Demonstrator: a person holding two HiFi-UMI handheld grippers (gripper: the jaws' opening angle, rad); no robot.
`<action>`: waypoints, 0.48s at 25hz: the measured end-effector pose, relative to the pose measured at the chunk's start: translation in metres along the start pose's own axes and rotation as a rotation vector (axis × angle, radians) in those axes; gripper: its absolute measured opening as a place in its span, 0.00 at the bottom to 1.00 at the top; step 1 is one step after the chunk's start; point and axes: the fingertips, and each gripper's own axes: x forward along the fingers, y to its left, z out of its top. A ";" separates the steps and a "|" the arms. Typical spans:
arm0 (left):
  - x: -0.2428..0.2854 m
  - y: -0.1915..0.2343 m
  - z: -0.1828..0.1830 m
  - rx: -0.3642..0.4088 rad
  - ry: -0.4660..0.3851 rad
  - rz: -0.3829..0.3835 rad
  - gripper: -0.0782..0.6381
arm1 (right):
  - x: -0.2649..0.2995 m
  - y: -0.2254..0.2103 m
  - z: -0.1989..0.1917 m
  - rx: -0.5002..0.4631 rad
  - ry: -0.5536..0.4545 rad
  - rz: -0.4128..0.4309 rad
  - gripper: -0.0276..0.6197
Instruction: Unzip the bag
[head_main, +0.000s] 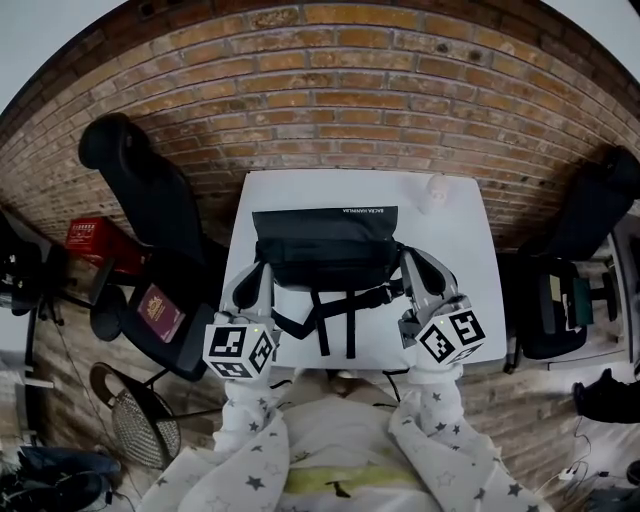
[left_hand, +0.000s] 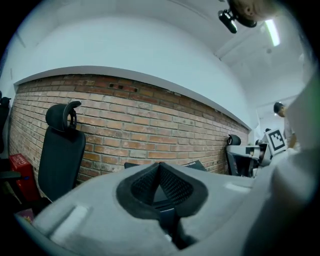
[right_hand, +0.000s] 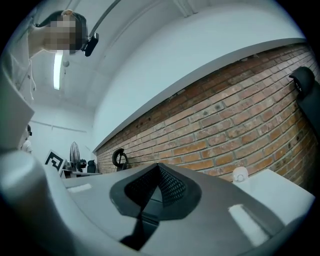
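A black bag (head_main: 325, 245) with white print lies flat on the white table (head_main: 460, 230), its straps (head_main: 335, 315) trailing toward me. My left gripper (head_main: 262, 272) rests at the bag's left end and my right gripper (head_main: 406, 258) at its right end. In the left gripper view the left gripper (left_hand: 159, 165) has its pads meeting at the tips, with the bag (left_hand: 192, 164) just beyond. In the right gripper view the right gripper (right_hand: 159, 166) is likewise shut. Whether either one pinches fabric or a zipper pull is hidden.
A small white object (head_main: 433, 192) stands at the table's far right corner, also in the right gripper view (right_hand: 240, 174). A black office chair (head_main: 150, 200) with a red booklet (head_main: 158, 312) is left of the table, another chair (head_main: 590, 220) right. A brick wall runs behind.
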 end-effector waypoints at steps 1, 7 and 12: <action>-0.001 0.001 0.002 -0.003 -0.008 0.004 0.10 | 0.000 -0.001 0.001 -0.001 -0.006 -0.004 0.05; -0.001 0.003 0.010 0.006 -0.032 0.014 0.10 | -0.001 -0.002 0.007 -0.011 -0.014 -0.023 0.05; -0.001 0.003 0.012 0.021 -0.035 0.018 0.11 | -0.003 -0.005 0.004 -0.003 -0.019 -0.033 0.05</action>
